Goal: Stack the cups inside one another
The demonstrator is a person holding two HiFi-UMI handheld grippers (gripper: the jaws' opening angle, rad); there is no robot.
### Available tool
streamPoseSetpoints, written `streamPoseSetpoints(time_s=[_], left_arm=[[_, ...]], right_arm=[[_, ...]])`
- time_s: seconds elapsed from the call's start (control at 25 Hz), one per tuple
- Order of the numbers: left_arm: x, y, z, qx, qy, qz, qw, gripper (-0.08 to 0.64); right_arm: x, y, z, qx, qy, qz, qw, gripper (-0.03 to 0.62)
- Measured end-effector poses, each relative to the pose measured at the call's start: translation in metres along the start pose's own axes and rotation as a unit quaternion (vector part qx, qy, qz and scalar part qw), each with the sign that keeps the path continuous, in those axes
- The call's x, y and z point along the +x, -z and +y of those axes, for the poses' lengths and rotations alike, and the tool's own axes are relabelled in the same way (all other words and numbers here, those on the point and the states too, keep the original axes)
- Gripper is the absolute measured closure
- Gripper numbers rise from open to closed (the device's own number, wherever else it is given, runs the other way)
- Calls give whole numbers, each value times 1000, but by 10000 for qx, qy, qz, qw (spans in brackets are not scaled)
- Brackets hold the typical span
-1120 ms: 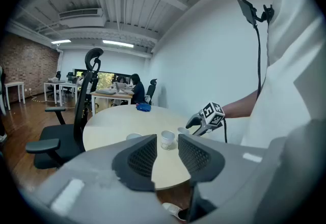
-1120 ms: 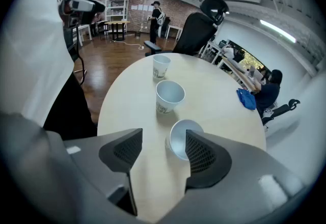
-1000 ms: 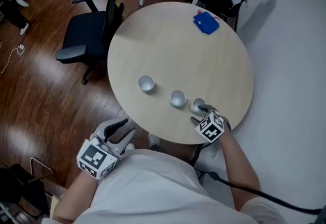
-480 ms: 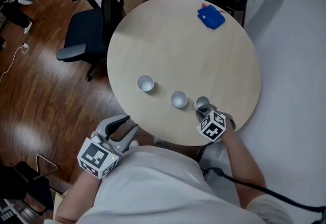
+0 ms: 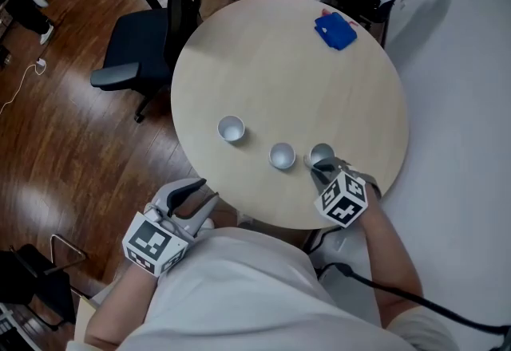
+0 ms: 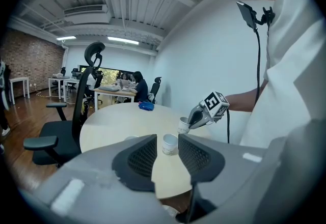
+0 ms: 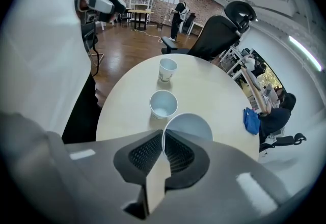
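We see a round pale table (image 5: 279, 62) filling the middle of the head view. A black office chair (image 5: 144, 46) stands on the dark wood floor (image 5: 64, 150) at the table's upper left edge.

At the lower left of the frame, off the near edge of the table, the left gripper (image 5: 196, 199) is held in the air. Its jaws stand apart with nothing gripped; in its own view the gap only frames cups farther off on the table.

At the lower right, the right gripper (image 5: 322, 169) points steeply down over the tabletop. Its jaws are pinched together on the near wall of the right cup (image 5: 321, 153), one pad inside the rim and one outside. We cannot tell whether that cup's base is touching the table.

A crumpled blue cloth (image 5: 335, 30) lies near the far edge, in the upper right of the frame, well apart from everything else.

Three white cups stand in a slanting row near the table's lower edge. The middle cup (image 5: 282, 155) sits upright just left of the gripped one, not touching it. The left cup (image 5: 231, 129) stands upright farther up and left, alone.
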State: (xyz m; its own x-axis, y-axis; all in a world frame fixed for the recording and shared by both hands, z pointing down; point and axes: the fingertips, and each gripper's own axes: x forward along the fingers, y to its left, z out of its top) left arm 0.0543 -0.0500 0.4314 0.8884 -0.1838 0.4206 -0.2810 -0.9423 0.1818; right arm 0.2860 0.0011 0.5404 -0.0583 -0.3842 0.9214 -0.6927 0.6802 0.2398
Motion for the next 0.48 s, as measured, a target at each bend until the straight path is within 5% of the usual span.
streamPoseSetpoints(time_s=[0.48], left_arm=[[-35,15,8,-215,-317,-159,9991,420]], right_arm=[[-11,-75,14,-763,-156,-297,9965,568]])
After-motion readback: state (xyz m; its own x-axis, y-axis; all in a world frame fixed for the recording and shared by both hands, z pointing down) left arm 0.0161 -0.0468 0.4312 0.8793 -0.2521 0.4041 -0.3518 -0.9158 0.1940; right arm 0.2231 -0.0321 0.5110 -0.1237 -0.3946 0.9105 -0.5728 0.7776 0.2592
